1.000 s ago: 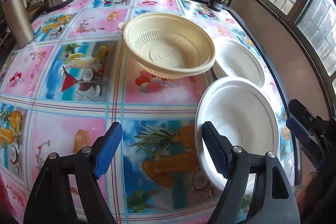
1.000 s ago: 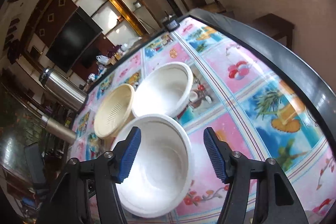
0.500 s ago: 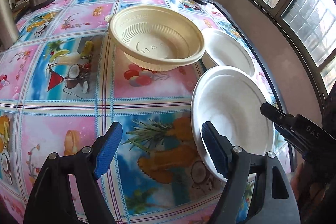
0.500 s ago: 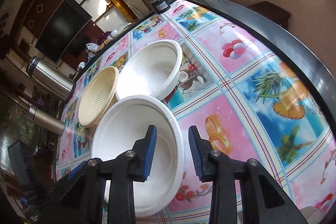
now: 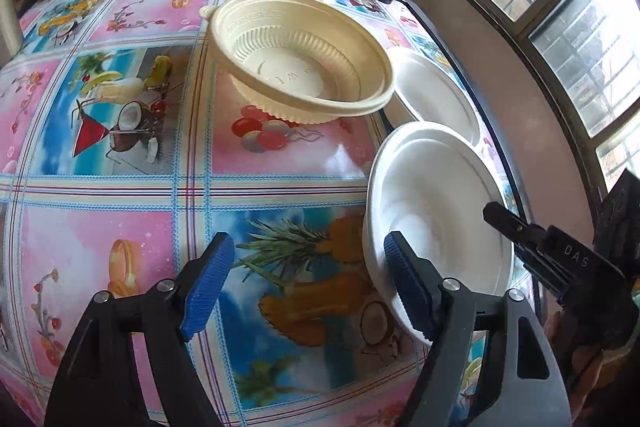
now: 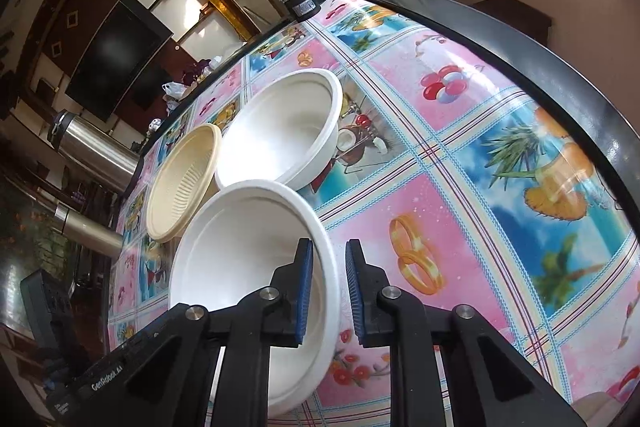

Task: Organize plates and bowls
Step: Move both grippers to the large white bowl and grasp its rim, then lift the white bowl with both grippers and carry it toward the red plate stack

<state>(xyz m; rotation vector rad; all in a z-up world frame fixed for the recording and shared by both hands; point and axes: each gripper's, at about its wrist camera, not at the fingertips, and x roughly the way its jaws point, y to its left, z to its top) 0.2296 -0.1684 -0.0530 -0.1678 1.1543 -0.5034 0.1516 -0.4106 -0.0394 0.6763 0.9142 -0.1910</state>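
Three dishes: they sit on the table (image 5: 120, 187) with its pink and blue fruit-pattern cloth, grouped toward its right edge.
Near white bowl (image 6: 240, 259): nearest of the three, its right rim between the right gripper's blue pads; in the right wrist view it looks tilted, but whether it is off the cloth cannot be told.
Far white bowl (image 6: 288, 131): just beyond the near one, upright on the cloth, its rim close to or touching the cream bowl's rim.
Cream bowl (image 5: 300, 67): ribbed inside, left of the far white bowl and farther in from the table edge.
Right gripper (image 6: 328, 291): jaws drawn narrow across the near white bowl's rim, one pad inside the bowl, one outside; a sliver of gap shows on the outer side, so firm contact cannot be confirmed.
Left gripper (image 5: 304, 279): jaws spread wide and holding nothing, hovering over the near part of the cloth, its right pad just beside the near white bowl's left rim.
Steel flasks (image 6: 96, 151): two stand at the far left of the table, well apart from the bowls.
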